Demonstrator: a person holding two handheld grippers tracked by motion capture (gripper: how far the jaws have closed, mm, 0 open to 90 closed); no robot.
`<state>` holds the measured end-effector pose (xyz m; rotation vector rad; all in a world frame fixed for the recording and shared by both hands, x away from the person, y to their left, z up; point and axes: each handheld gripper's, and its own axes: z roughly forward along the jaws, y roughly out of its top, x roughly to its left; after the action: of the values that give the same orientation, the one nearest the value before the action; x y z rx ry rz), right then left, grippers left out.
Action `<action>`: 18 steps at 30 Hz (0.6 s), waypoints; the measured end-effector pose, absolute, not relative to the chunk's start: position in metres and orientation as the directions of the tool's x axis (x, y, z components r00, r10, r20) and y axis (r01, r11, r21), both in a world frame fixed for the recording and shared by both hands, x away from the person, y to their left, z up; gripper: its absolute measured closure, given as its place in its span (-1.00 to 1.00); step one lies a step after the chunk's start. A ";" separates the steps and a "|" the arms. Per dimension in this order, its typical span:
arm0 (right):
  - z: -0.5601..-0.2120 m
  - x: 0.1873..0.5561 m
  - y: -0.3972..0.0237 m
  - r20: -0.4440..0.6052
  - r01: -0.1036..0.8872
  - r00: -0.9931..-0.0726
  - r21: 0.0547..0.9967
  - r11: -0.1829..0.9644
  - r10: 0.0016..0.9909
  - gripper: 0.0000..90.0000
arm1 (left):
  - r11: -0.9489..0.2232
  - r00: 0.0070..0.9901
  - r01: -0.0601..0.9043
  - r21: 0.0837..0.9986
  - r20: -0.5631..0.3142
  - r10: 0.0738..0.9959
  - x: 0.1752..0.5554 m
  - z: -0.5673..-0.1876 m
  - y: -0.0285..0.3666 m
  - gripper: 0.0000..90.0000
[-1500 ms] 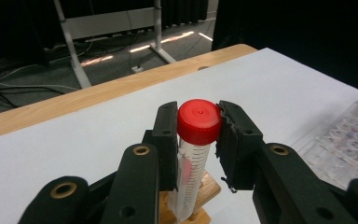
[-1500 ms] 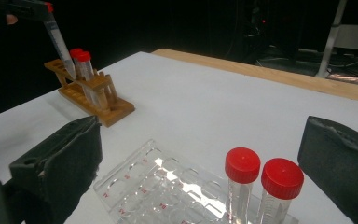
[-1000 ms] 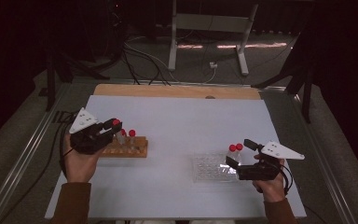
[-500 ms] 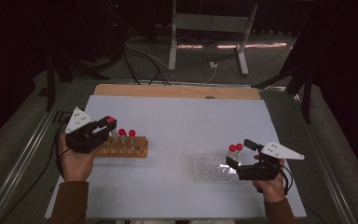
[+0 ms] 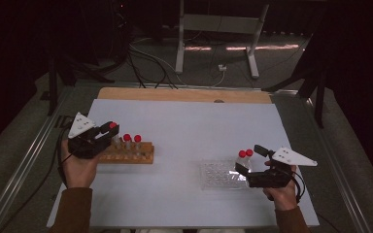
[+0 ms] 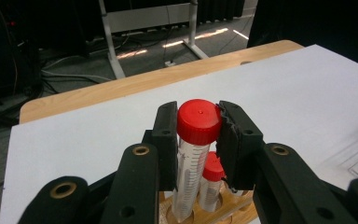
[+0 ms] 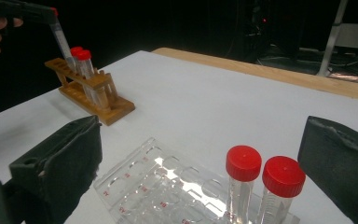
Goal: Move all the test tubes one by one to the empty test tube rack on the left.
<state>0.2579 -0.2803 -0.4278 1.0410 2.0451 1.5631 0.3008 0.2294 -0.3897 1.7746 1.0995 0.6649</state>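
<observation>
Here the left gripper [image 6: 198, 135] is clamped on a red-capped tube [image 6: 193, 154], its pads squeezing just under the cap, so the tube hangs from the grip and can travel upright. The tube's tip is right at a hole of the wooden rack [image 5: 126, 153]; in the right gripper view it hangs tilted above the rack's near end, so it looks partly drawn out, not seated. The grip is high on the tube, probably to leave the body free of the rack's holes as it goes in or out.

Two more tubes [image 5: 132, 143] stand in the rack just beside the held one, caps up, kept vertical by the holes. Well apart from the rack, toward the person's right, lies a clear tray [image 5: 218, 174] with two capped tubes [image 7: 263, 186] standing at its far corner. That suggests tubes are being carried from rack to tray.

The right gripper [image 5: 251, 159] waits beside that tray with its jaws wide apart and nothing between them, likely ready to steady the tray or take the next tube.
</observation>
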 end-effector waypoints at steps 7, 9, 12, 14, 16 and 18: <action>-0.428 0.258 -0.280 0.145 0.333 -0.662 0.936 0.115 0.735 -1.00 | -0.179 0.454 0.413 0.893 -0.031 0.890 0.303 -0.398 0.230 0.57; -0.428 0.258 -0.280 0.146 0.333 -0.662 0.936 0.115 0.735 -1.00 | -0.178 0.453 0.418 0.891 -0.035 0.891 0.303 -0.401 0.230 0.57; -0.428 0.258 -0.280 0.146 0.334 -0.663 0.936 0.115 0.735 -1.00 | -0.172 0.450 0.424 0.889 -0.042 0.892 0.303 -0.405 0.231 0.57; -0.428 0.258 -0.280 0.146 0.334 -0.662 0.936 0.115 0.735 -1.00 | -0.170 0.448 0.429 0.887 -0.046 0.893 0.303 -0.407 0.231 0.57; -0.428 0.258 -0.280 0.145 0.333 -0.663 0.936 0.115 0.735 -1.00 | -0.166 0.447 0.432 0.886 -0.051 0.893 0.303 -0.410 0.232 0.57; -0.428 0.258 -0.280 0.146 0.334 -0.662 0.935 0.115 0.735 -1.00 | -0.164 0.446 0.437 0.884 -0.054 0.894 0.303 -0.413 0.232 0.57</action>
<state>0.2579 -0.2803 -0.4282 1.0421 2.0462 1.5633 0.3030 0.2324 -0.4126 1.7784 1.1412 0.6241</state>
